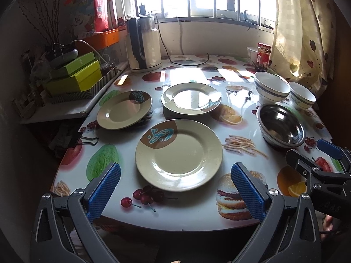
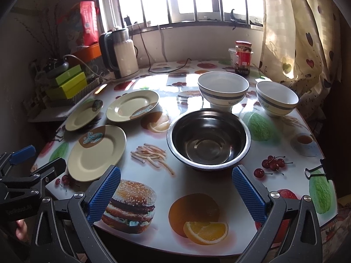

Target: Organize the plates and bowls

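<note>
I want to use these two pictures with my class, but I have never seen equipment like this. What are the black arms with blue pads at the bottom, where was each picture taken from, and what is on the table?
No robot here: a person holds a two-finger clamp in each hand. Each carries a wide-angle camera looking along its fingers. One picture comes from the left hand-held gripper, the other from the right hand-held gripper. Both are open and hold nothing.

On the fruit-printed table lie three beige plates on the left side. To the right stand a steel bowl and two white bowls with a grey band. At the back are a kettle and a red-lidded jar. Nothing is stacked yet, though something dark shows under the two farther plates.
</note>
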Available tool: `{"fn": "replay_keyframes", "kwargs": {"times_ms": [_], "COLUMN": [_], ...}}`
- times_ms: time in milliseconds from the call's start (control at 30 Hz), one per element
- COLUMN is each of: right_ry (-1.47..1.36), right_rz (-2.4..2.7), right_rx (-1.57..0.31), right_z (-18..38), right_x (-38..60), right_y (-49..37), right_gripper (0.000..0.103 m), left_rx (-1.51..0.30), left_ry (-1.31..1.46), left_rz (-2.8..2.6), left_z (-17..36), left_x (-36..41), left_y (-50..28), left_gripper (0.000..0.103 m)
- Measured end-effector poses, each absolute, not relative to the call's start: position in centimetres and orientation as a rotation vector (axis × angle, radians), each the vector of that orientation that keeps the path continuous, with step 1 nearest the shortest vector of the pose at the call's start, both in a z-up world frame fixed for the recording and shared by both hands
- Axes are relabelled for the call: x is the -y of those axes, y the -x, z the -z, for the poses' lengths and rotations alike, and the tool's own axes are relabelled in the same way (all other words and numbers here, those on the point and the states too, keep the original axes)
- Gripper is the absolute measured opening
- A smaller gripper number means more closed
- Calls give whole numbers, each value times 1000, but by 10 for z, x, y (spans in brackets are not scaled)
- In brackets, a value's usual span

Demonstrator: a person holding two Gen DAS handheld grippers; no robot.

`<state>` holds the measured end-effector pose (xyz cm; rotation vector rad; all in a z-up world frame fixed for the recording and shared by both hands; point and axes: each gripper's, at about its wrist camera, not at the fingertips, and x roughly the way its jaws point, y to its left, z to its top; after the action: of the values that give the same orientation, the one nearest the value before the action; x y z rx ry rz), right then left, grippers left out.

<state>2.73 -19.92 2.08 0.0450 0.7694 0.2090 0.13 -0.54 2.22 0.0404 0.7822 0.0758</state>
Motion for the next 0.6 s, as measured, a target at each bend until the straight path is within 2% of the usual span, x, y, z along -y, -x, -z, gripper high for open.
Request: {"fn": "replay_keyframes", "kwargs": {"times_ms": [600], "right_ry": [-38], "right_rz": [-174], "right_rx": [-796], "right_z": [-17], "right_x": [199], "right_y": [-29], "right_gripper": [103], "left_rx": [-787], "left_ry": [-36], "left_rz": [-82], "left_z": [-20], "left_x": [3], "left_y": [-1], "left_gripper": [101]}}
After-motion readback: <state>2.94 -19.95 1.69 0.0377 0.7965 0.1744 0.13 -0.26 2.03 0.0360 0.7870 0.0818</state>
